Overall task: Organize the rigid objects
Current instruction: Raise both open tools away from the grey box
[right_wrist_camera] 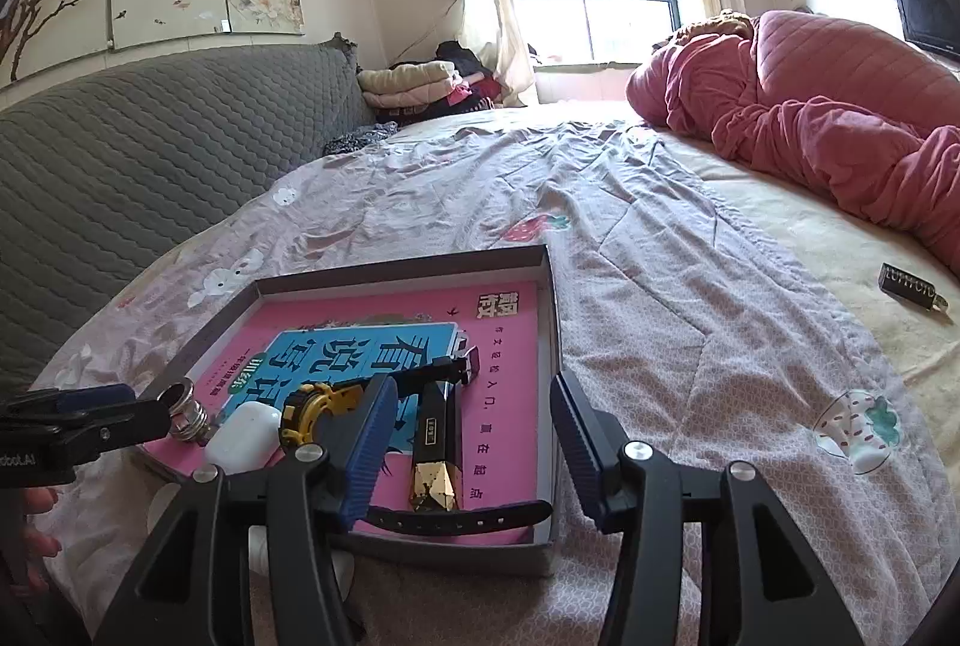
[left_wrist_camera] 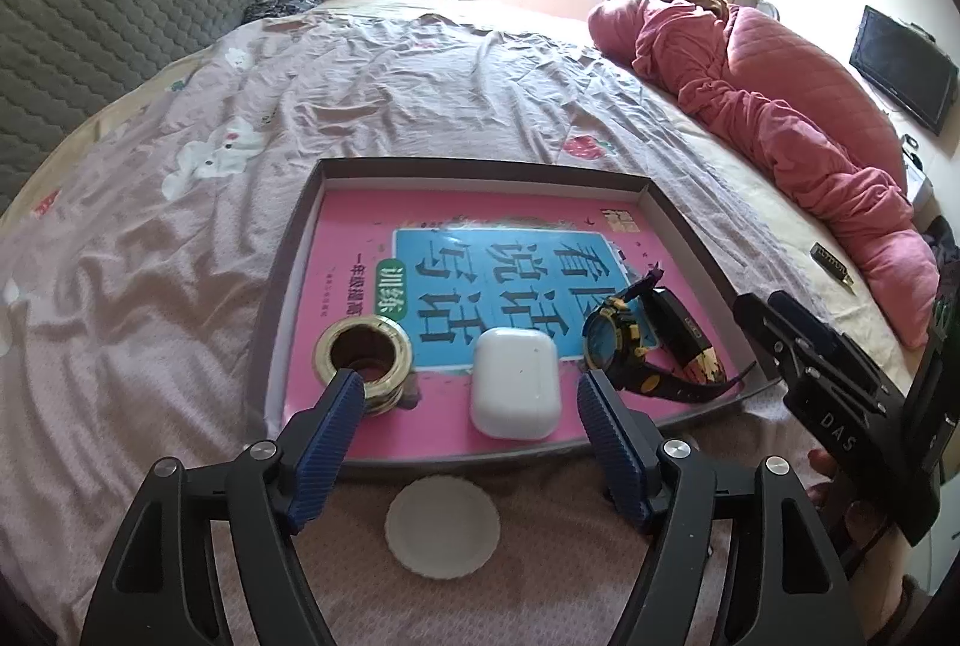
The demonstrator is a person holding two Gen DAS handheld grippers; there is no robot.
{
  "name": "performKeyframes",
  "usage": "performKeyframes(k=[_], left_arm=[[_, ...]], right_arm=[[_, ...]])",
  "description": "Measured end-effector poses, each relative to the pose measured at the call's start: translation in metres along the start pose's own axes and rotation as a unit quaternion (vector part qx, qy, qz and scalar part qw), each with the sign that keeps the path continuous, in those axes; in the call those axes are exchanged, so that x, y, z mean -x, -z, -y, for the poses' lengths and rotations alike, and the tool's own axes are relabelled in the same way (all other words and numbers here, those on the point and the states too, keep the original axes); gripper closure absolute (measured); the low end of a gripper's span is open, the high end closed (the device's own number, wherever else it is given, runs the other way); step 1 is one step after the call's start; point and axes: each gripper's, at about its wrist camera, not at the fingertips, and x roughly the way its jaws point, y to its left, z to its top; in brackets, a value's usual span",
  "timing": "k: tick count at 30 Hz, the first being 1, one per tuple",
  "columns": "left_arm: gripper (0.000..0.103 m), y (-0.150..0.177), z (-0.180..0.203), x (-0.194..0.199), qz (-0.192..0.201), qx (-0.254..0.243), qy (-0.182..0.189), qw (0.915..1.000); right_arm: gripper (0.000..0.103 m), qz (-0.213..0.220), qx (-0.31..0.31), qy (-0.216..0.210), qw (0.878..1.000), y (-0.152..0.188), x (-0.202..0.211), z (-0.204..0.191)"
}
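Observation:
A shallow grey box (left_wrist_camera: 282,286) lies on the bed with a pink book (left_wrist_camera: 360,238) as its floor. On the book sit a gold ring-shaped fitting (left_wrist_camera: 363,355), a white earbud case (left_wrist_camera: 515,385), a black-and-yellow watch (left_wrist_camera: 615,346) and a black-and-gold lighter (left_wrist_camera: 684,337). My left gripper (left_wrist_camera: 471,391) is open and empty, hovering over the box's near edge astride the white case. My right gripper (right_wrist_camera: 474,406) is open and empty over the box's near right corner (right_wrist_camera: 543,538), by the lighter (right_wrist_camera: 435,457) and watch (right_wrist_camera: 312,409).
A white scalloped disc (left_wrist_camera: 443,526) lies on the sheet just in front of the box. A small dark metal object (right_wrist_camera: 907,286) lies far right on the bed. A pink quilt (right_wrist_camera: 828,117) is heaped at the back right. A grey padded headboard (right_wrist_camera: 150,153) runs along the left.

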Motion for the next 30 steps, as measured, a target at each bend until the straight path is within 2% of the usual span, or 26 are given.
performKeyframes(k=[17, 24, 30], left_arm=[[0.027, 0.029, -0.018, 0.022, 0.000, 0.019, 0.000, 0.9998], [0.027, 0.043, -0.017, 0.026, -0.006, 0.013, 0.004, 0.9999], [0.027, 0.051, -0.019, 0.028, -0.012, 0.012, 0.004, 0.9998]], right_arm=[[0.040, 0.022, 0.023, -0.008, 0.999, 0.006, 0.028, -0.020], [0.040, 0.012, 0.025, -0.022, 0.999, 0.015, 0.038, -0.034], [0.040, 0.003, 0.036, -0.014, 0.999, 0.021, 0.041, -0.044]])
